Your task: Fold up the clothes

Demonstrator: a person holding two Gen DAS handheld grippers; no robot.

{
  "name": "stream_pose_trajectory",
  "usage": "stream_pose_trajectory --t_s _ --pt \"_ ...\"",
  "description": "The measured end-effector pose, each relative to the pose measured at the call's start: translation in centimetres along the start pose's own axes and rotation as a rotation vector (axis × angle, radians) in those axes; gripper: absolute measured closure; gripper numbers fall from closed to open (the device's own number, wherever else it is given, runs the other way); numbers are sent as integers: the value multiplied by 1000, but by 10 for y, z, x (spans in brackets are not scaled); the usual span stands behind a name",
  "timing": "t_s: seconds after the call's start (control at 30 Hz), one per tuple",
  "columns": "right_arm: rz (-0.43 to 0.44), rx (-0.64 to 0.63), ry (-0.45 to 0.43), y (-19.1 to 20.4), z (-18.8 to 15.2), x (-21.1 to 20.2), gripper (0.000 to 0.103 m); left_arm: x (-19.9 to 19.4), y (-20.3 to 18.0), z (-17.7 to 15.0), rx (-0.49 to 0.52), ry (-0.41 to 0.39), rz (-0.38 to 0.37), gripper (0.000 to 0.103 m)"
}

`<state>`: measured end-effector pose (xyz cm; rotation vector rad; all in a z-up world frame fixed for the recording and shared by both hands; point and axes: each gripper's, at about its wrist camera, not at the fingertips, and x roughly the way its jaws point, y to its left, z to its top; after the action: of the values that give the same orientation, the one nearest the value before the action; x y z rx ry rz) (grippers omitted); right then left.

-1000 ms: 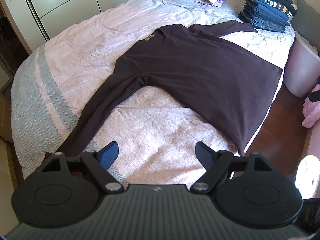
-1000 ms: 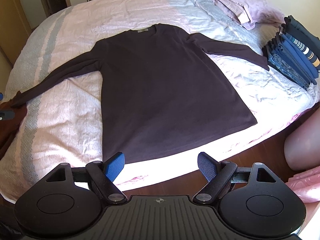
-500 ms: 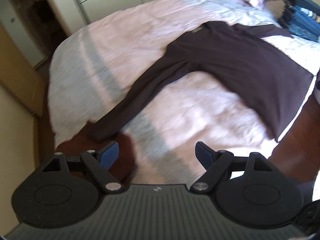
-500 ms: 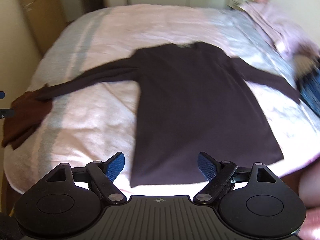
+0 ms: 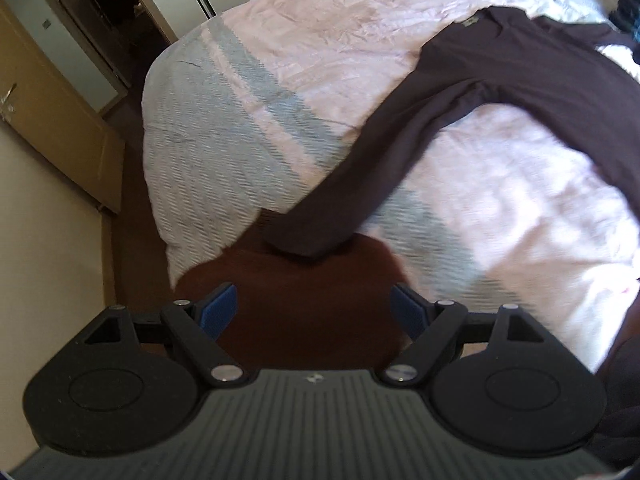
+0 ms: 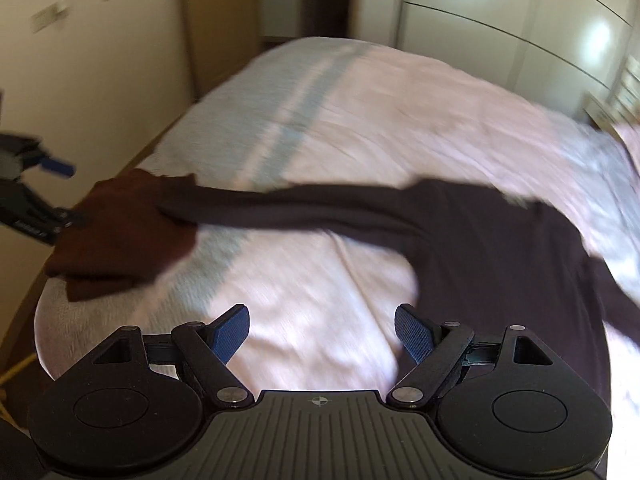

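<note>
Dark long-sleeved shirt (image 5: 520,64), spread flat on bed (image 5: 320,64)

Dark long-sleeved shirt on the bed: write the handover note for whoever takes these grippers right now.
Left gripper: open, empty, hovering over the brown cloth at the bed's corner, facing the sleeve cuff.
Right gripper: open, empty, above the pink bedspread beside the shirt body.
Dark shirt: spread flat, near sleeve stretched out with its cuff lying on the brown cloth.
Done: shirt laid out. Left: every fold; nothing is gripped yet.
</note>
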<state>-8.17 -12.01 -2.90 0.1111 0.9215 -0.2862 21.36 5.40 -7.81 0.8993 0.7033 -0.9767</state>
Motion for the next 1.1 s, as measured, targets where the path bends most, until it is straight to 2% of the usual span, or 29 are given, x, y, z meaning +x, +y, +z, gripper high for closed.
stream_pose_trajectory --t_s 0.13,0.2,0.23,0.27,0.47,0.63,0.73,0.77,0.8,0.83,0.97,1.1 --pt "79 -101 0 29 34 57 21 27 23 -1 4 19 7 22" --pt "126 -155 11 46 48 89 38 41 32 -3 0 28 9 22" --pt "150 -182 17 55 55 105 51 48 36 -5 -3 32 8 22" --pt "174 -209 24 63 62 121 55 55 39 -7 -7 36 7 22" --pt "254 -482 17 136 74 224 55 91 53 -22 -51 36 0 22" --pt "243 -702 -25 182 68 287 55 103 59 -33 -101 24 -4 22" --pt "218 -755 -46 193 65 311 57 101 61 -38 -120 20 5 22" --pt "212 -767 -55 195 65 317 80 98 62 -40 -123 17 10 22" --pt "218 -767 -55 196 67 320 95 95 61 -41 -125 14 14 22" --pt "226 -763 -53 196 69 322 100 92 61 -42 -125 10 20 22" --pt "269 -636 -99 174 90 304 100 82 54 -34 -133 -17 15 22" --pt "364 -297 -186 94 138 277 100 74 35 -4 -113 -71 -20 22"
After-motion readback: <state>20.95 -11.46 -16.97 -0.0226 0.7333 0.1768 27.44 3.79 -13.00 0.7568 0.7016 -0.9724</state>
